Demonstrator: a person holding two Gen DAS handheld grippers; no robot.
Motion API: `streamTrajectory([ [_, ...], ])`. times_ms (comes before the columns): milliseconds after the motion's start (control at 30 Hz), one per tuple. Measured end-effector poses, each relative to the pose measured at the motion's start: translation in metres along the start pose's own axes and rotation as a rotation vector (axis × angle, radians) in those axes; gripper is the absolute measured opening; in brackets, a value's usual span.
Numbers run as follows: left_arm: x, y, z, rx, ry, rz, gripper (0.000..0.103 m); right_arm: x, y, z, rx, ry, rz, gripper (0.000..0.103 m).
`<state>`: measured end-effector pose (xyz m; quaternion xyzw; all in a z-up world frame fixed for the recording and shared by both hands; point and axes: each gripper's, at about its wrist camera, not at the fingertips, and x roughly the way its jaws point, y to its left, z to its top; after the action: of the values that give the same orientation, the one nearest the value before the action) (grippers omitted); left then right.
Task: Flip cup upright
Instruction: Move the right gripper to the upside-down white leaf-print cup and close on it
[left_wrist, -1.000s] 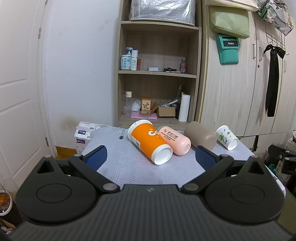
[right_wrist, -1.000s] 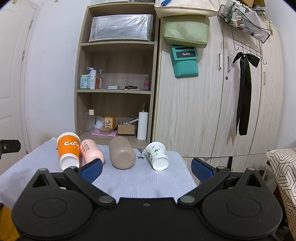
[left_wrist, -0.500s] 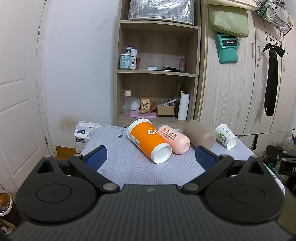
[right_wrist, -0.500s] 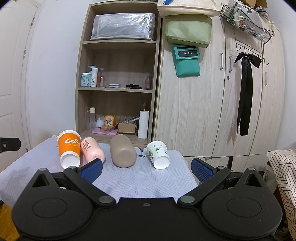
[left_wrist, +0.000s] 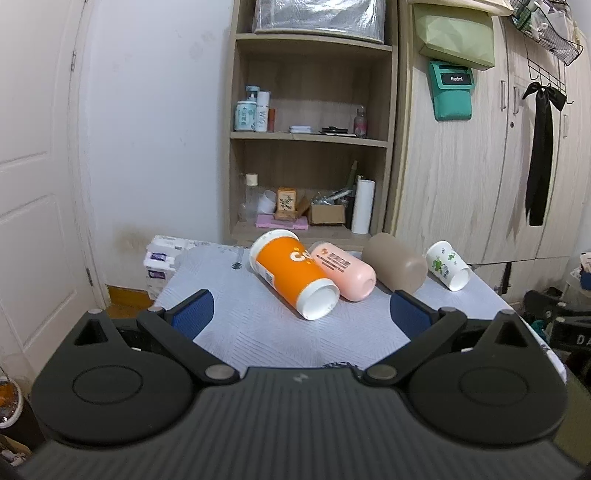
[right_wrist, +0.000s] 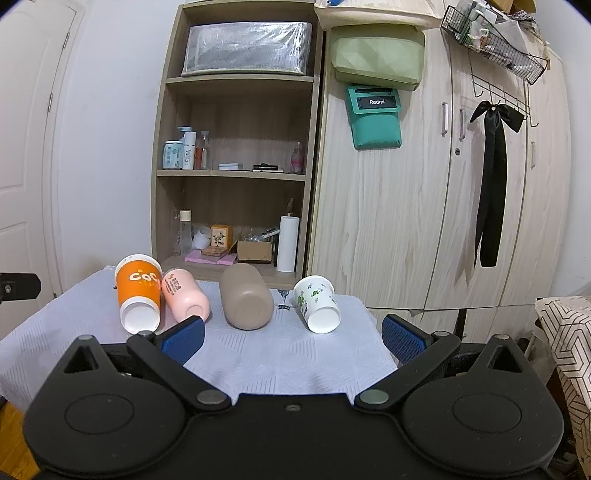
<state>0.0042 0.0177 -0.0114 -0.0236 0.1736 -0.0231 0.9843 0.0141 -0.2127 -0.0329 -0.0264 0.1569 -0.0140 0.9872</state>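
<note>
— How many cups do you count?
— Four on my cloth-covered counter, all lying down: orange paper cup, pink cup, taupe tumbler, white floral cup, seemingly paper.
— Grippers?
— My left gripper and right gripper both spread apart, holding nothing.

Domestic room, likely a bedroom or spare room. Evidence: pale wood wardrobe with a black ribbon hung from a wire hook rack; open shelving unit stocked with toiletry bottles, a paper roll and small boxes (household clutter throughout); white panelled door; small table under a pale patterned cloth.
</note>
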Motion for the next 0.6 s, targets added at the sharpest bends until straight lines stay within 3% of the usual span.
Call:
streamTrajectory([
  [300, 0.035, -0.023, 0.015, -0.004, 0.095, -0.093, 0.103, 0.029, -0.02, -0.002, 0.044, 0.085, 0.083, 0.103],
  [467, 0.077, -0.049, 0.03, -0.031, 0.133, -0.147, 0.103, 0.074, -0.055, 0.003, 0.077, 0.149, 0.116, 0.103],
  [600, 0.121, -0.07, 0.036, -0.08, 0.166, -0.179, 0.103, 0.118, -0.08, 0.008, 0.103, 0.194, 0.191, 0.103],
])
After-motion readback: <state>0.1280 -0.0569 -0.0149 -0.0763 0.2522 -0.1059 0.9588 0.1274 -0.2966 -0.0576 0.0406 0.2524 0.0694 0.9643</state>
